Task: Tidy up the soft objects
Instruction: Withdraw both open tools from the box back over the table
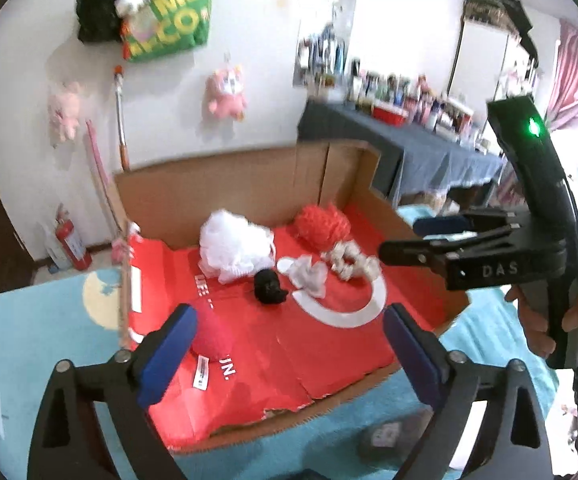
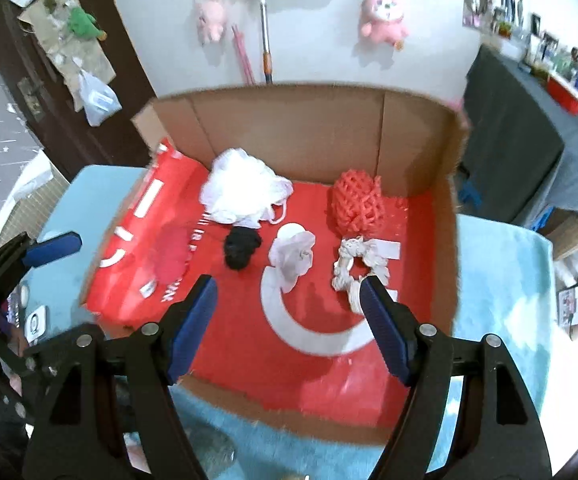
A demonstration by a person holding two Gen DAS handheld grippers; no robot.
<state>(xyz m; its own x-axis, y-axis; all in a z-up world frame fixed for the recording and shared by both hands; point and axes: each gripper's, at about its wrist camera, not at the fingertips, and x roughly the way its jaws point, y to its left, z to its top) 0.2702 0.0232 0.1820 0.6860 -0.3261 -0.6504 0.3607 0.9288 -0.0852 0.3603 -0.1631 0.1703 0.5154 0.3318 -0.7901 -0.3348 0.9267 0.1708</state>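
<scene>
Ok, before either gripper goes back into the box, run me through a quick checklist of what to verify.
1. Left gripper empty, jaws apart: ok.
2. Right gripper empty, jaws apart: ok.
3. Soft items inside the cardboard box: ok. White mesh puff, orange mesh puff, black piece, pale cloth, white scrunchie and red plush all lie on its red floor.
4. Items separated enough for a clean grasp: not ok. The black piece touches the white mesh puff.
5. Grippers clear of each other: ok, both hover at the box's near side, apart.
6. Which item goes next: cannot tell.
</scene>
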